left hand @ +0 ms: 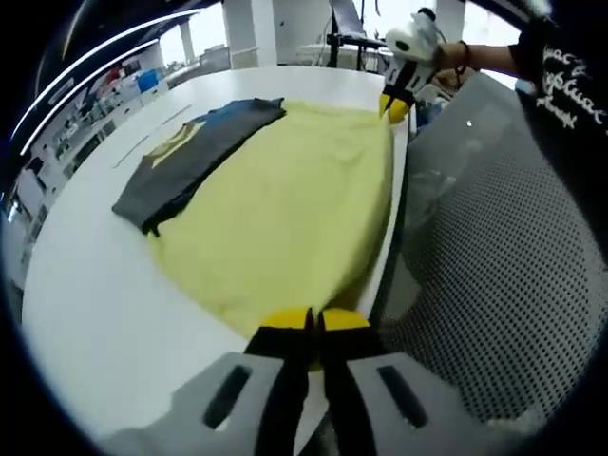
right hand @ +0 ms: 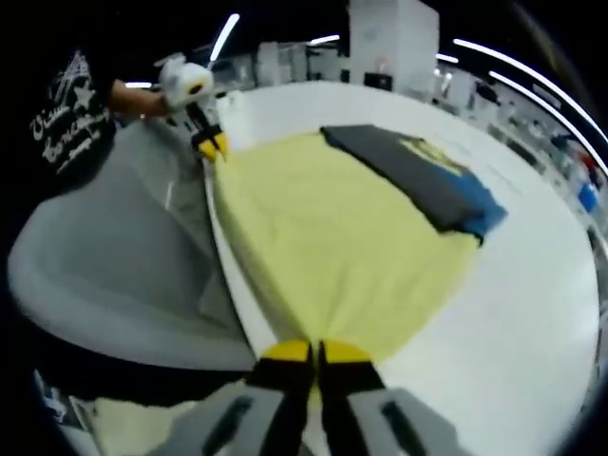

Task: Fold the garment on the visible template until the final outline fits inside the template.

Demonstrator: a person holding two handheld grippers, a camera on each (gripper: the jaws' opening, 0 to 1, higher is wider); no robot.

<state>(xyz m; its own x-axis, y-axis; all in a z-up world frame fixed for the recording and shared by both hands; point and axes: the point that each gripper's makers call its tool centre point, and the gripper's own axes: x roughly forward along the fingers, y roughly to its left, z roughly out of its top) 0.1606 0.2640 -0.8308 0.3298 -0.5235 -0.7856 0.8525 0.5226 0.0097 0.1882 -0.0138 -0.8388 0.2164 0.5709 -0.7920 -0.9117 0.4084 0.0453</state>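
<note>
A: Background? Bright hall, ceiling strip lights, shelving at the far left of the left gripper view. White worktop [left hand: 104, 313] carries everything.

B: Start left in that view.

A: Dark grey garment [left hand: 190, 157] with a yellow and blue print, folded into a long strip, lying across the far left part of a yellow cloth [left hand: 285, 214]; one end hangs off the cloth onto the bare worktop. The yellow cloth spreads to the worktop's right edge. Bottom centre, the left tongs [left hand: 313, 328] are pressed together, pinching the near edge of the yellow cloth. Right of the worktop, a grey mesh chair [left hand: 494, 256].

B: Top right?

A: The right tongs [left hand: 394, 106] come in, held by a hand [left hand: 446, 59], yellow tips at the far corner of the yellow cloth. Black sleeve with white lettering [left hand: 570, 85] beside them.

B: Right gripper view, same order.

A: Left: the black sleeve, then the grey chair [right hand: 104, 256]. The left tongs [right hand: 211, 144] sit at the cloth's far corner there. Centre: the yellow cloth [right hand: 323, 247], with the right tongs [right hand: 316, 356] closed on its near edge. Right of centre: the grey garment [right hand: 418, 171] on the cloth's far right side, blue end reaching the cloth's edge. Bare white worktop [right hand: 532, 313] beyond.
</note>
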